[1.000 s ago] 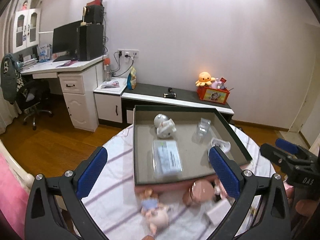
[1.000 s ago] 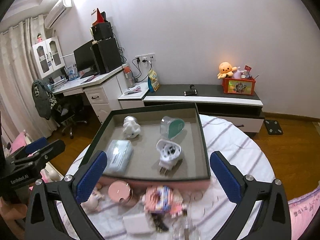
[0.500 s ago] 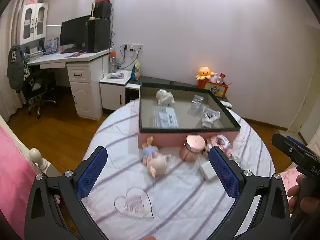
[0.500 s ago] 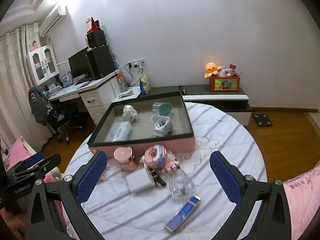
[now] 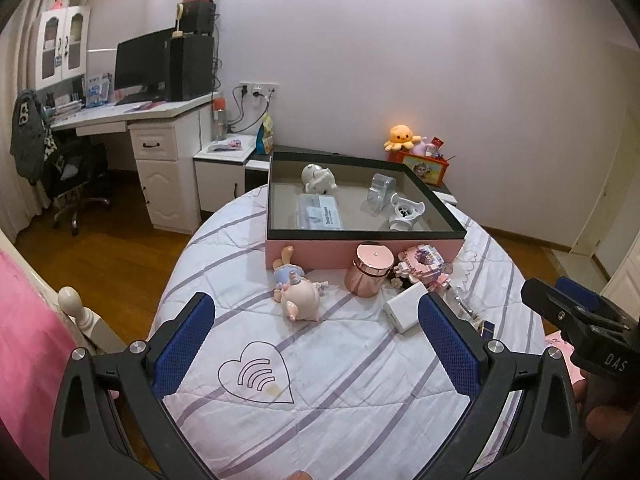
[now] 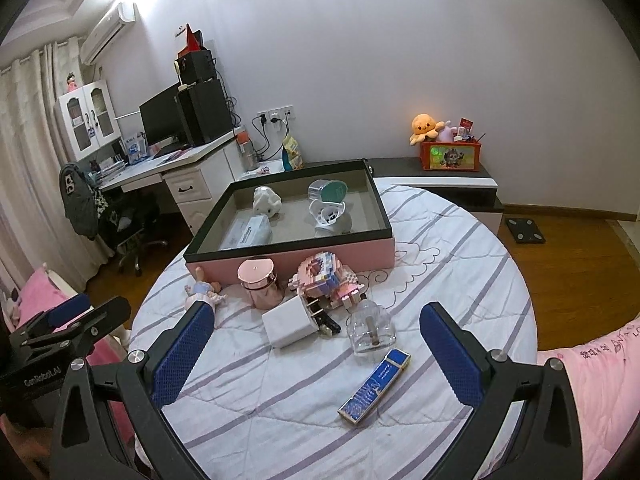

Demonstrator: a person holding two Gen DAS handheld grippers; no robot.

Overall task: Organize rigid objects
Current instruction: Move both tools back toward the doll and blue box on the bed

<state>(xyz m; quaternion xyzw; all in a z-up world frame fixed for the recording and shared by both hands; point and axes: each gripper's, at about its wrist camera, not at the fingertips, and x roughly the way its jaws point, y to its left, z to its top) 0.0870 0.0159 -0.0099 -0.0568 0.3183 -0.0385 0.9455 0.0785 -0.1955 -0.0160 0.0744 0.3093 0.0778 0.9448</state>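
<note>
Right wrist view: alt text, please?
An open right hand-held gripper hovers over a round striped table scattered with a white charger, a blue box and a clear bottle, before a pink tray.

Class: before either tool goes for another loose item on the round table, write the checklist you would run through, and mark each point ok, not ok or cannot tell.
1. Left tool open, nothing held: ok.
2. Right tool open, nothing held: ok.
3. Free floor space in the pink box: ok.
4. Rose-gold canister upright: ok.
5. All loose items boxed: not ok; the white charger, glass bottle, blue box and doll lie outside.
6. Bottle's weight: cannot tell.
</note>
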